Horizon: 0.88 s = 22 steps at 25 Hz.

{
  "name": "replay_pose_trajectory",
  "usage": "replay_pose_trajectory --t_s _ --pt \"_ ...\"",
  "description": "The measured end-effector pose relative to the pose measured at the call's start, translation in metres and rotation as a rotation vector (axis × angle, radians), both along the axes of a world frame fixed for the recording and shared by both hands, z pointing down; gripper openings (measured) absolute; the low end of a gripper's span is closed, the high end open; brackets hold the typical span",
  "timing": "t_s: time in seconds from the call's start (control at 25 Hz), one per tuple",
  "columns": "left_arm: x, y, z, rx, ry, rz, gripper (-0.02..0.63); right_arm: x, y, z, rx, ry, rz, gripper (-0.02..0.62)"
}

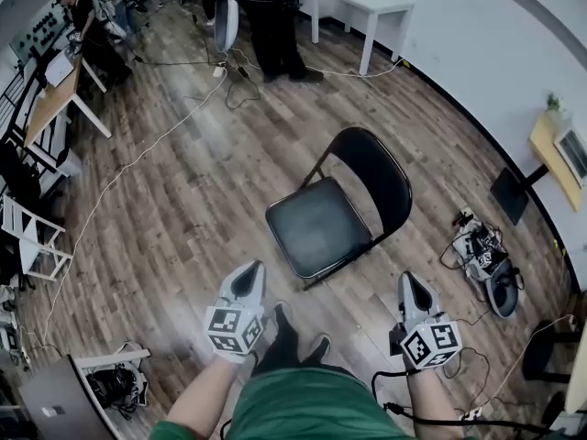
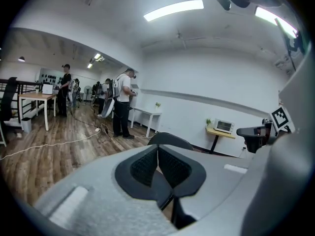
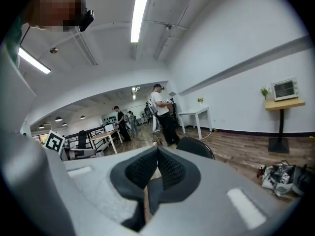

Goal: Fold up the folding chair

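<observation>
A black folding chair point(image 1: 341, 204) stands unfolded on the wooden floor in the head view, its seat point(image 1: 316, 226) toward me and its rounded backrest point(image 1: 374, 169) beyond. My left gripper point(image 1: 248, 281) hovers near the seat's front left corner, shut and holding nothing. My right gripper point(image 1: 414, 291) hangs to the right of the seat's front, also shut and empty. Neither touches the chair. In the left gripper view the backrest point(image 2: 170, 138) peeks over the closed jaws of my left gripper point(image 2: 157, 154). In the right gripper view the backrest point(image 3: 196, 146) shows past my right gripper point(image 3: 157, 156).
A person point(image 1: 271, 21) stands beyond the chair beside a white table point(image 1: 364, 0). Cables point(image 1: 138, 154) trail across the floor at left. A bag and gear point(image 1: 486, 259) lie on the floor right of the chair. Desks point(image 1: 50, 99) line the left side.
</observation>
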<state>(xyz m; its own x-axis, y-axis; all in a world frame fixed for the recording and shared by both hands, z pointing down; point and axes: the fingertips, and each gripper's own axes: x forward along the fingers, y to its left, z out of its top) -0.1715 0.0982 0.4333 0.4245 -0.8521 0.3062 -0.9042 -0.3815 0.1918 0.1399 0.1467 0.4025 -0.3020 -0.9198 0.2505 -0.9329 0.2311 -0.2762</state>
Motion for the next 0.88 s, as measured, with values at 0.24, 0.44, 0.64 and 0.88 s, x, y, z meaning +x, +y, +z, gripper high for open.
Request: replay_pose_trajectory --t_s 0.24,0.44,0.64,0.88 --pt "-0.025 -0.055 0.044 -0.086 0.014 0.008 0.015 0.001 -0.045 0.004 -0.016 0.054 0.062 0.003" --pt "-0.044 -0.106 0.078 -0.134 -0.021 0.044 0.014 0.002 -0.093 0.003 -0.026 0.113 0.087 0.003" --pt "-0.068 -0.143 0.116 -0.202 0.035 0.077 0.014 0.001 -0.133 0.008 -0.04 0.181 0.07 0.003" --pt "-0.076 -0.169 0.17 -0.364 0.13 0.076 0.022 0.023 -0.184 0.024 -0.069 0.209 0.073 0.003"
